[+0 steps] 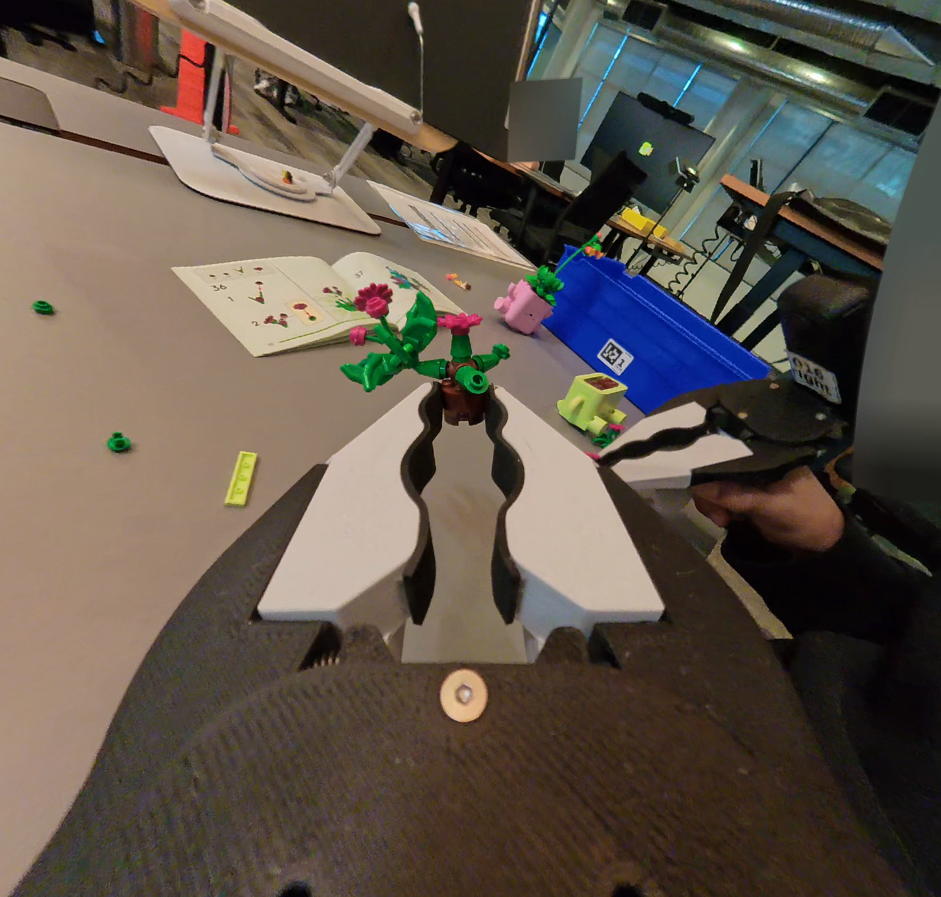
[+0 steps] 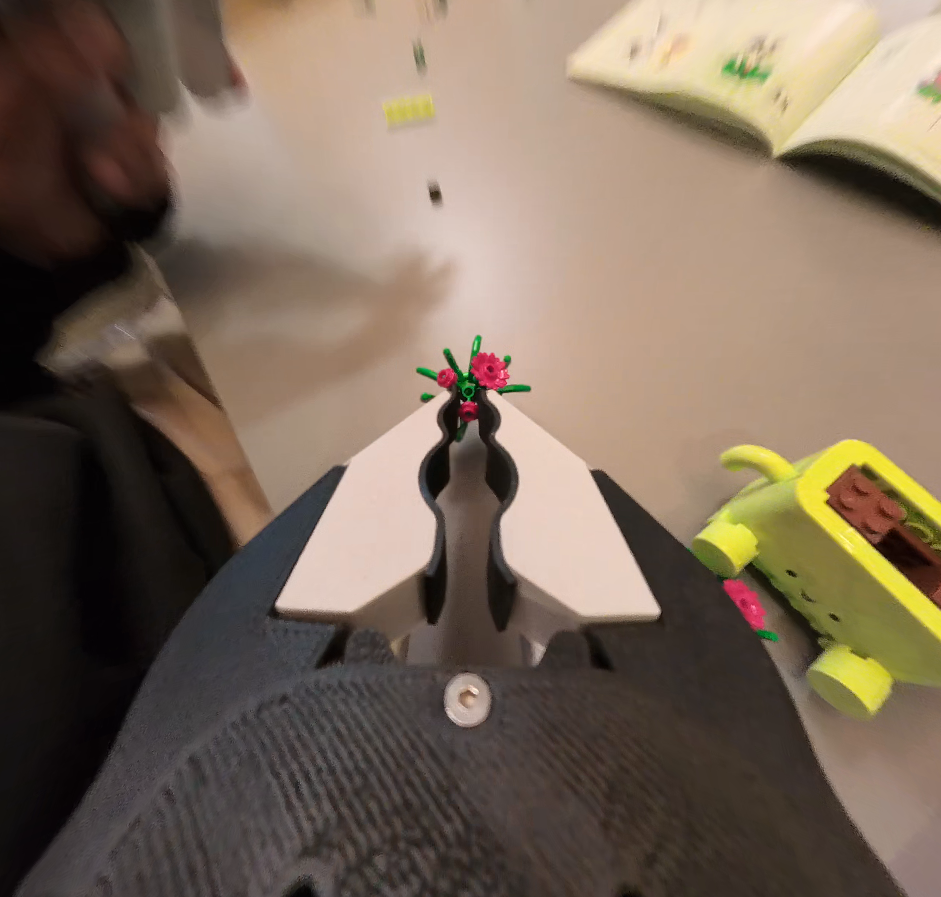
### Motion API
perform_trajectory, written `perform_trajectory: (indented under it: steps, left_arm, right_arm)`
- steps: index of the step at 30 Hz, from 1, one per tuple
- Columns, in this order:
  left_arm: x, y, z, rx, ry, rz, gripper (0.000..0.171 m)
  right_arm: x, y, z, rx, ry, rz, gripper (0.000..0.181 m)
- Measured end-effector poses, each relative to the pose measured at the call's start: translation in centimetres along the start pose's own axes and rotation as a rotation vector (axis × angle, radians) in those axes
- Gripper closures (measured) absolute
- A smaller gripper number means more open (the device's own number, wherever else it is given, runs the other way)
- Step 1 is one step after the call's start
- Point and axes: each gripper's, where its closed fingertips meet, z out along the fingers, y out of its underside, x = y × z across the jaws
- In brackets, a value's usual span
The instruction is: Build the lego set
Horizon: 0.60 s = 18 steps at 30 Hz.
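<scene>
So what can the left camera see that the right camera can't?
Only the left wrist view shows the blue bin, the pink pot and the left gripper pinching a brown-based flower plant. Only the right wrist view shows the right gripper pinching a small flower sprig. Both show the open booklet and the yellow-green pot on its side.

We hold the left gripper (image 1: 462, 402) closed on the brown base of a flower assembly (image 1: 422, 348), its green stems and magenta blooms fanning above the grey table (image 1: 127, 374). Behind it lies the open instruction booklet (image 1: 285, 302). Left of our fingers sit a lime plate (image 1: 241, 478) and two green studs (image 1: 119, 442). At right, the right gripper (image 1: 606, 458) hovers near a lime pot (image 1: 593, 399), a pink pot (image 1: 527, 305) and a blue bin (image 1: 662, 333).
</scene>
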Motion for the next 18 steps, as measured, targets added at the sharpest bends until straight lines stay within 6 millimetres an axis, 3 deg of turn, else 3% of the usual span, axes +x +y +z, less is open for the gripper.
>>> perform_trajectory:
  steps: [7, 18]
  left_arm:
    - [-1.2, -1.2, -1.3, 0.027, -0.056, 0.028, 0.157]
    - [-2.0, -0.9, -1.6, 0.007, -0.101, 0.060, 0.157]
  right_arm:
    - [0.4, 1.0, 0.6, -0.054, 0.057, -0.040, 0.176]
    - [0.4, 1.4, 1.0, -0.066, 0.081, -0.071, 0.176]
